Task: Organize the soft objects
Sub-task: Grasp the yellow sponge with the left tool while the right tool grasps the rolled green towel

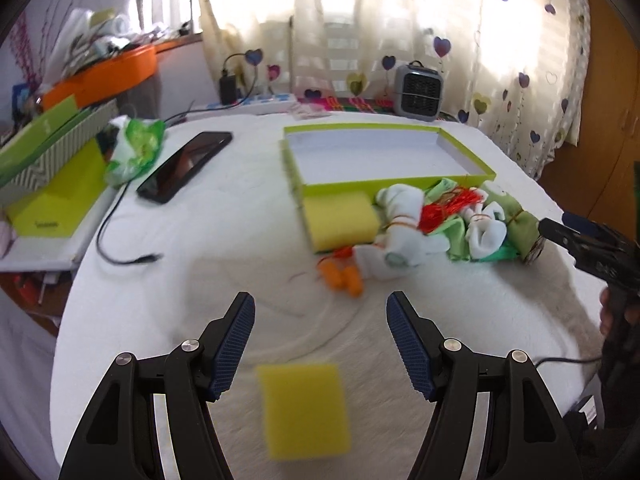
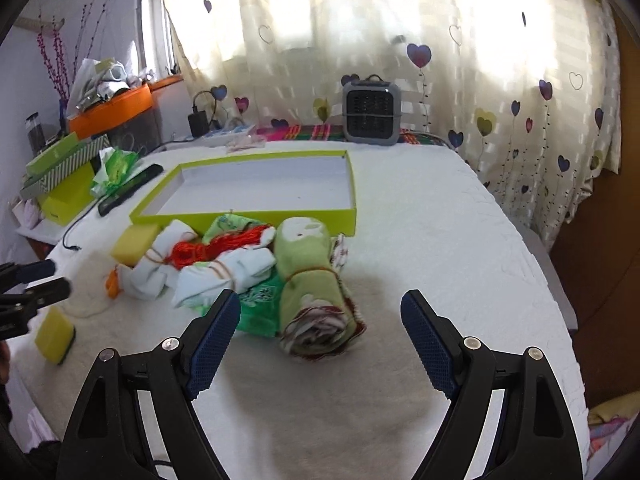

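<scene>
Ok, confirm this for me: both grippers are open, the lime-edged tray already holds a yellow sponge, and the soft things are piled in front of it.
Not quite: the lime-edged tray holds nothing, as the right wrist view shows. Both yellow sponges lie on the bed outside it. The rest stands.

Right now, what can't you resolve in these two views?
- Loose yellow sponge: motion-blurred in the left wrist view, surface detail lost.
- Pile of rolled socks and cloths: items overlap, count unclear.
- Right tool: cut off by the left view's right edge.
- Orange item: mostly hidden behind a sock roll in the right view; identity unclear.
</scene>
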A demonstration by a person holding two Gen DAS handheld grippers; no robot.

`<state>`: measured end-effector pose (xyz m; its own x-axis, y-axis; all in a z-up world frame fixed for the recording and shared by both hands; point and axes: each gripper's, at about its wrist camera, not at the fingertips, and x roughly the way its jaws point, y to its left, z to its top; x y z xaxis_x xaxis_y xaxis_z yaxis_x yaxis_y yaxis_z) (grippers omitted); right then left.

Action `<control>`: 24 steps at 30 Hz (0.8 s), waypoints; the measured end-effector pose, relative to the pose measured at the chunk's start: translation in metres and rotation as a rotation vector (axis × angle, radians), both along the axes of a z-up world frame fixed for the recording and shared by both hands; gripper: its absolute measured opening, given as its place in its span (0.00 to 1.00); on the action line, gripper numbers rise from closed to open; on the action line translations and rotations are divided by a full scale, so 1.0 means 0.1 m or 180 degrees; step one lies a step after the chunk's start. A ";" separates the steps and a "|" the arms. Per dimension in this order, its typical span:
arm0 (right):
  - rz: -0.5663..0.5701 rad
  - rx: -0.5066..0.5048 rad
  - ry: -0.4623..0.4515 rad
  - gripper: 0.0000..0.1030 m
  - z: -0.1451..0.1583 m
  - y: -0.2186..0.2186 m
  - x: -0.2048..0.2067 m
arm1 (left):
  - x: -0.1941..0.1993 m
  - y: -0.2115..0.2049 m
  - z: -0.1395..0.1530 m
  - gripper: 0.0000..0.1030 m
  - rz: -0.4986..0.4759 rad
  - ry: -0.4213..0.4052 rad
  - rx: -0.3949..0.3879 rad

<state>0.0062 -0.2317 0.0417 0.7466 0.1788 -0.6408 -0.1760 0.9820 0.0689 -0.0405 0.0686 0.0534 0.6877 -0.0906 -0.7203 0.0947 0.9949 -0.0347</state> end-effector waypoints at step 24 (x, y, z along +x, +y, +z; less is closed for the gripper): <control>0.0052 0.0119 0.0429 0.80 -0.27 -0.05 0.42 | -0.16 0.16 -0.48 0.66 0.0075 0.0594 0.0091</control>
